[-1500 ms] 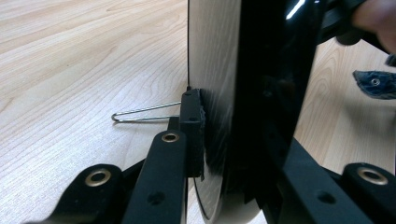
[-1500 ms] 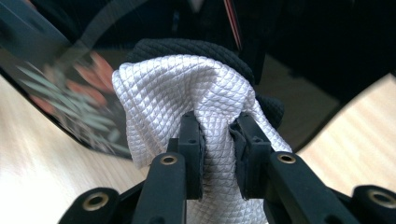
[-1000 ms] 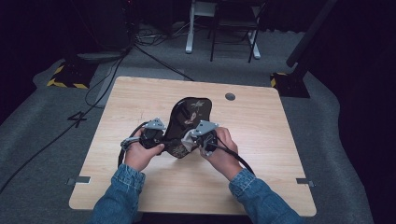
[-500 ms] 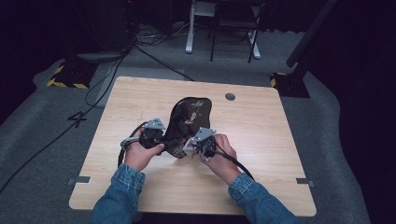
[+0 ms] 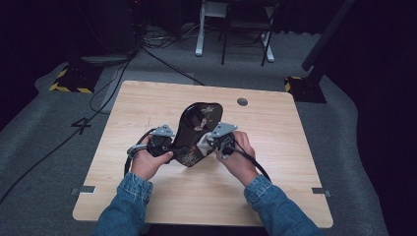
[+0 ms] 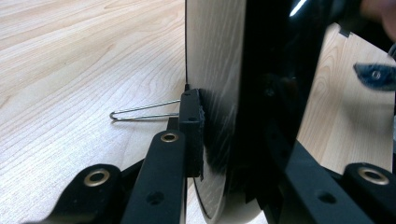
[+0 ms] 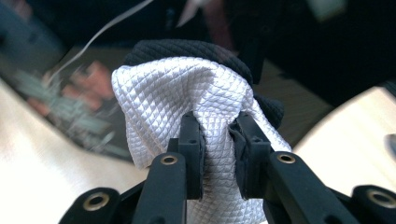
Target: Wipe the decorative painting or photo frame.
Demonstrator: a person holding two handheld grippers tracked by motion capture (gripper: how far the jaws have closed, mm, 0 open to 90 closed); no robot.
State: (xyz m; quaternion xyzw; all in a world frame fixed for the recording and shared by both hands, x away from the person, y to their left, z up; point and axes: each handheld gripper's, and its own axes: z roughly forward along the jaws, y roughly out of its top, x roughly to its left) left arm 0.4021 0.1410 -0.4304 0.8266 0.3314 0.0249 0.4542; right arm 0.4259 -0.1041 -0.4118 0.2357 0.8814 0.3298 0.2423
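Now the right gripper [image 5: 212,142], its fingers [image 7: 192,140] pinched tight on a bunched white cloth [image 7: 187,98], sits nearer the person than half a second ago, having slid down the glossy face of the black lacquered tray [image 5: 194,130]. To my eye that is one wiping stroke finished. The left gripper [image 5: 169,143] clamps the tray's near edge as before, fingers [image 6: 190,135] nearly closed, propping it tilted above the middle of the counter [image 5: 147,103].
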